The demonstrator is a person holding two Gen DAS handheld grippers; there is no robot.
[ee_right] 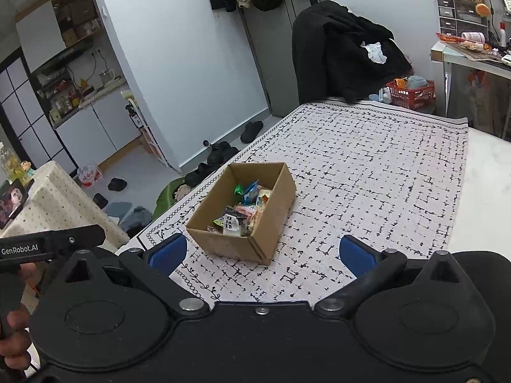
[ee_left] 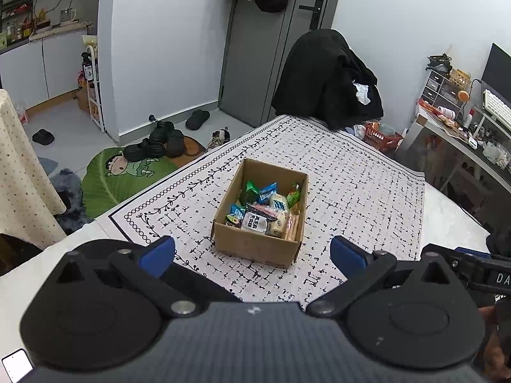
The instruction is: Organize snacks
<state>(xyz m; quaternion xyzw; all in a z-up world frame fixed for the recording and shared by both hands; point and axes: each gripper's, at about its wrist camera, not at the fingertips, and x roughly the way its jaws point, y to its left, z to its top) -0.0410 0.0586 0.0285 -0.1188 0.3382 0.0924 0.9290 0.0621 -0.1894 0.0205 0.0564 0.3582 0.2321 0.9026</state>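
An open cardboard box (ee_left: 252, 244) stands on the patterned tablecloth (ee_left: 351, 191), holding several wrapped snacks (ee_left: 265, 214) in green, blue, white and pink packets. My left gripper (ee_left: 252, 253) hovers open just in front of the box's near wall, blue pads wide apart and empty. In the right wrist view the same box (ee_right: 230, 245) lies ahead and to the left, snacks (ee_right: 244, 212) inside. My right gripper (ee_right: 263, 253) is open and empty, near the box's right corner. The left tool's handle (ee_right: 48, 242) and a hand (ee_right: 16, 325) show at the left edge.
A chair draped in black clothes (ee_left: 332, 79) stands at the table's far end. A red basket (ee_left: 381, 137) and a cluttered desk (ee_left: 463, 127) lie to the right. Shoes and a green mat (ee_left: 127, 172) are on the floor left. Bare tablecloth (ee_right: 367, 175) surrounds the box.
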